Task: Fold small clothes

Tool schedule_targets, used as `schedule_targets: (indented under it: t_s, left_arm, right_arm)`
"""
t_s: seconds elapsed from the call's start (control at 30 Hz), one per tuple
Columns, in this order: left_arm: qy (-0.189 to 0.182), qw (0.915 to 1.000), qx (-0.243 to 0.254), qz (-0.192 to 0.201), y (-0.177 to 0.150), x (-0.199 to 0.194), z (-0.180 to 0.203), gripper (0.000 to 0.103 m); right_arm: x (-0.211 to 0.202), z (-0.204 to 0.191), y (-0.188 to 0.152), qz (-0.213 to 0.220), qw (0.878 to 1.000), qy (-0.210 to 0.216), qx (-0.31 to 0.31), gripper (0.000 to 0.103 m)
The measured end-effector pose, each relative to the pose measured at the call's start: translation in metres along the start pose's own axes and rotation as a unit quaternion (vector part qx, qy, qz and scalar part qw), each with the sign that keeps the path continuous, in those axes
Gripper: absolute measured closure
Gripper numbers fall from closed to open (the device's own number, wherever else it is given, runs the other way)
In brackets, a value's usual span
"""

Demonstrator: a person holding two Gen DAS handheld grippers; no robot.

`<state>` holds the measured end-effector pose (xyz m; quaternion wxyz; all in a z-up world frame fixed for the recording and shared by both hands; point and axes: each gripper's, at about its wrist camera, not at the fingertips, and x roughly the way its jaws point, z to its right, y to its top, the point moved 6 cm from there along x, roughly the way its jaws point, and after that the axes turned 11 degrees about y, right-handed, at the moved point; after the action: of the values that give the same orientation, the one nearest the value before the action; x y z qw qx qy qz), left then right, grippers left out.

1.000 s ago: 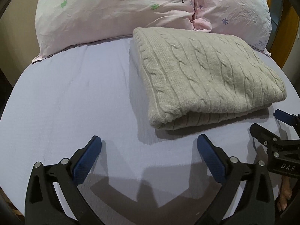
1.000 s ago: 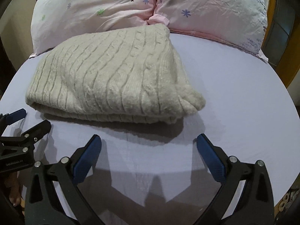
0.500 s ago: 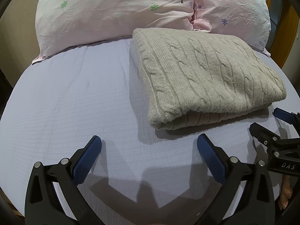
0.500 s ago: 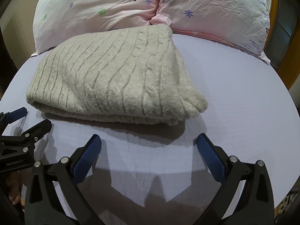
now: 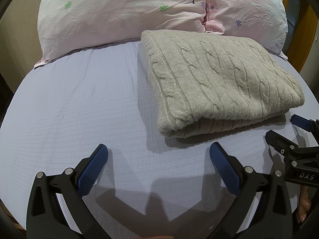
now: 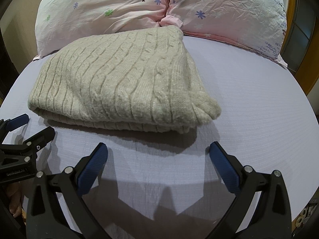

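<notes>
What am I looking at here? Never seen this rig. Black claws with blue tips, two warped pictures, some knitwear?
No robot: a person holds a hand-operated two-finger gripper in each hand, each with a wide-angle camera looking along its fingers, hence the warping. One picture comes from the left gripper, the other from the right gripper; each also sees its partner at the frame edge. The blue parts are finger pads. Both grippers are open and hold nothing. On the lilac bed sheet lies a beige cable-knit sweater, already folded into a rectangle, with two pink floral pillows behind it. Both grippers sit short of the sweater's near edge, not touching it.
</notes>
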<state>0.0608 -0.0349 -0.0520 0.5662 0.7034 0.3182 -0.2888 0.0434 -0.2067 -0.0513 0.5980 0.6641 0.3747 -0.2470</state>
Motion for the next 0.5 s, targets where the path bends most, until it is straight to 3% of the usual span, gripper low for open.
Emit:
schedule_targets:
  t_s: [0.5]
  left_arm:
    - [0.0,1.0,0.0,0.001,0.0001,-0.0005,0.0,0.001]
  right_arm:
    - [0.0002,-0.0001,-0.0001,0.0,1.0,0.0,0.001,0.002]
